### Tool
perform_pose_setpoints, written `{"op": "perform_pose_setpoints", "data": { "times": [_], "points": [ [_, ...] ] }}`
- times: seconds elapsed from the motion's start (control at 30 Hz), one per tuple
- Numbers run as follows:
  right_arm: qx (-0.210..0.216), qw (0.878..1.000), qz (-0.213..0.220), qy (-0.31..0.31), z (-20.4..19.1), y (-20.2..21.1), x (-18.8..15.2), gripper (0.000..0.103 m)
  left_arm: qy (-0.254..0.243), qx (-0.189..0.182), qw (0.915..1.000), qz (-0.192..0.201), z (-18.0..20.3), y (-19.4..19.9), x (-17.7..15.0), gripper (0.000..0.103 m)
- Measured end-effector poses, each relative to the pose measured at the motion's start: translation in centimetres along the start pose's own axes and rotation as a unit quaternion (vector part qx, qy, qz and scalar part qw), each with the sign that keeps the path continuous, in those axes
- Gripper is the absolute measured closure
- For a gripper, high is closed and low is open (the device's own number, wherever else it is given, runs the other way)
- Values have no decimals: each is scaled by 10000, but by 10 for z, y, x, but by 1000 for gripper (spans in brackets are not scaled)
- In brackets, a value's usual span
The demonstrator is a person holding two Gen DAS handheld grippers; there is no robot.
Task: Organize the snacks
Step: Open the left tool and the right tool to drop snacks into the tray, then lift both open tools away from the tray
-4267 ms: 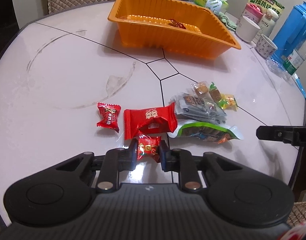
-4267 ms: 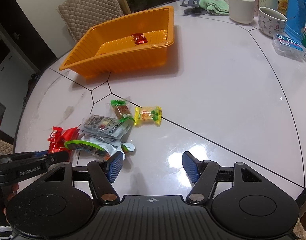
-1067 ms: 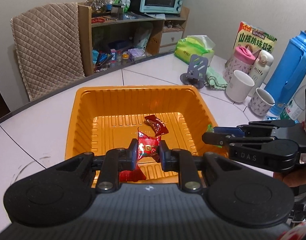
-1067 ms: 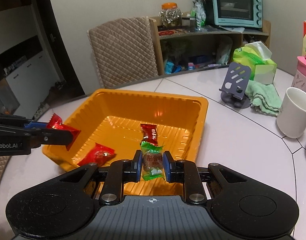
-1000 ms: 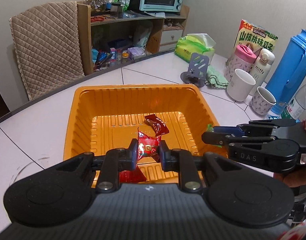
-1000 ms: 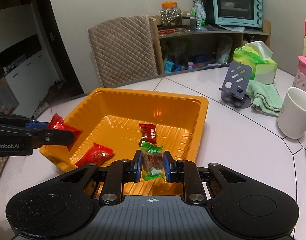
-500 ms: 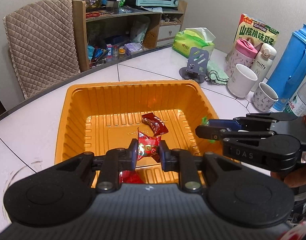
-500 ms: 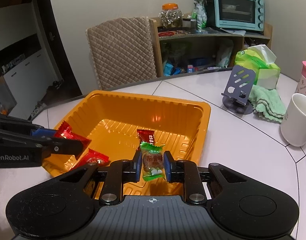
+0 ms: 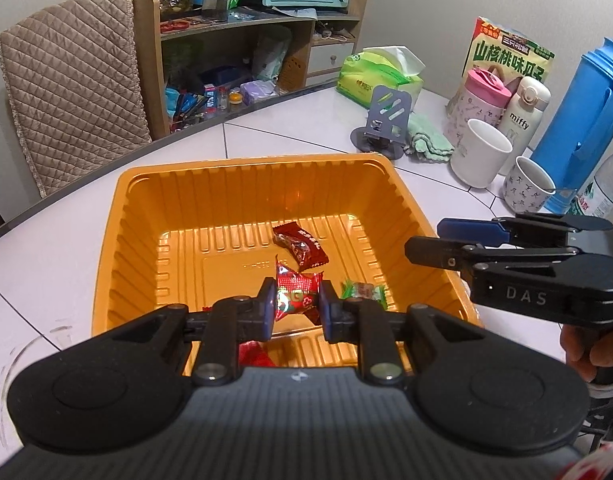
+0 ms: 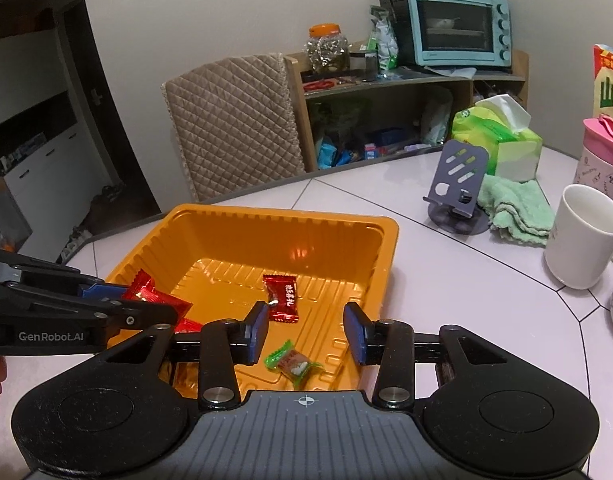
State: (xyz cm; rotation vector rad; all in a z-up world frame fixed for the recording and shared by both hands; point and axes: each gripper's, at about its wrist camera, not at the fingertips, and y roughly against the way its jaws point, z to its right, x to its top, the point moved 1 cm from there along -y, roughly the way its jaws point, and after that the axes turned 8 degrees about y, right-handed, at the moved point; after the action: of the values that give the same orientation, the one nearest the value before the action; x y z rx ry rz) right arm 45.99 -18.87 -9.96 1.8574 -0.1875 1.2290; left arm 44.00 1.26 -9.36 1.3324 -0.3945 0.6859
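An orange tray sits on the white table. My left gripper is shut on a red candy and holds it above the tray's near side; it shows in the right wrist view too. My right gripper is open and empty over the tray; in the left wrist view it reaches in from the right. A green-wrapped candy lies on the tray floor under it. A dark red candy lies mid-tray. Another red candy lies by the near wall.
A white mug, a patterned cup, a blue jug, bottles, a phone stand, a green cloth and a tissue pack stand right of the tray. A quilted chair and shelf stand behind.
My right gripper has opened and the green-wrapped candy has dropped onto the tray floor. My left gripper still holds its red candy over the tray.
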Motion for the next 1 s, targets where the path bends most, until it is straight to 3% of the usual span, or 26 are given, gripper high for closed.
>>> {"op": "perform_pose_setpoints", "data": {
  "times": [0.4, 0.5, 1.0],
  "points": [
    [-38, 9999, -5, -102, 5, 8, -4, 61, -80, -5, 10000, -7, 5, -12, 1, 83],
    [-32, 9999, -16, -123, 5, 10, -5, 61, -30, -7, 10000, -24, 4, -12, 0, 77],
    [64, 9997, -45, -244, -8, 27, -7, 61, 285, 80, 9995, 125, -11, 24, 1, 68]
  ]
}}
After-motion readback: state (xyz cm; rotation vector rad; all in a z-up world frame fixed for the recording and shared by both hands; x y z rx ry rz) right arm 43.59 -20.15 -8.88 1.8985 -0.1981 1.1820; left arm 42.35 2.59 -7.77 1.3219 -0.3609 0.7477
